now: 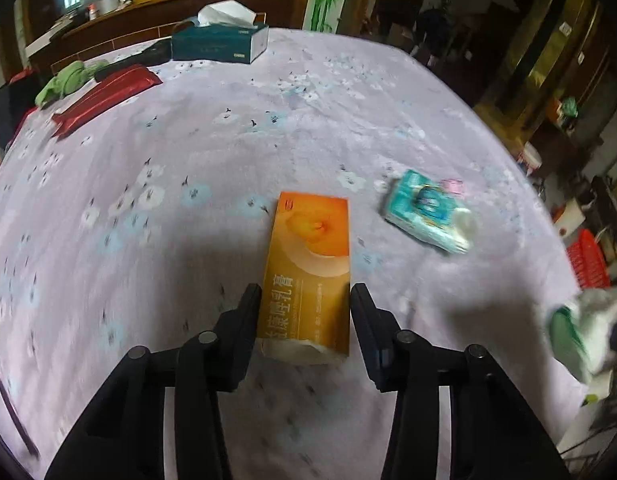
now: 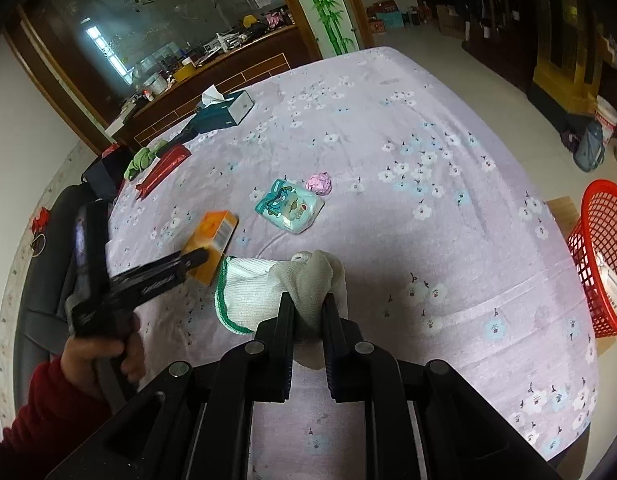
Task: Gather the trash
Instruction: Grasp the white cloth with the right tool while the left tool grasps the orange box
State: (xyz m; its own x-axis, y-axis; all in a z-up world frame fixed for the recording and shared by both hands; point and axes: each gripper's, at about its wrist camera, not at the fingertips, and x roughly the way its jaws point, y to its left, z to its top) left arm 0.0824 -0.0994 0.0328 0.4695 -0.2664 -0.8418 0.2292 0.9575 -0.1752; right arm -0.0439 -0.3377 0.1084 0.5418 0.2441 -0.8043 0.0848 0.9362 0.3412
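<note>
Flanking jaws, orange box (image 1: 308,276) reading "康唑乳膏"

Soft daylight is cast from a window (image 2: 94,36); dark shadows are thrown on the bench (image 1: 268,120). Left view motion-blurred; edges fisheye-bent.

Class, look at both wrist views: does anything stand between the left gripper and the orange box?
Nothing visible does. The left gripper already has its open fingers on either side of the orange box, with only the lilac tablecloth around them.
</note>
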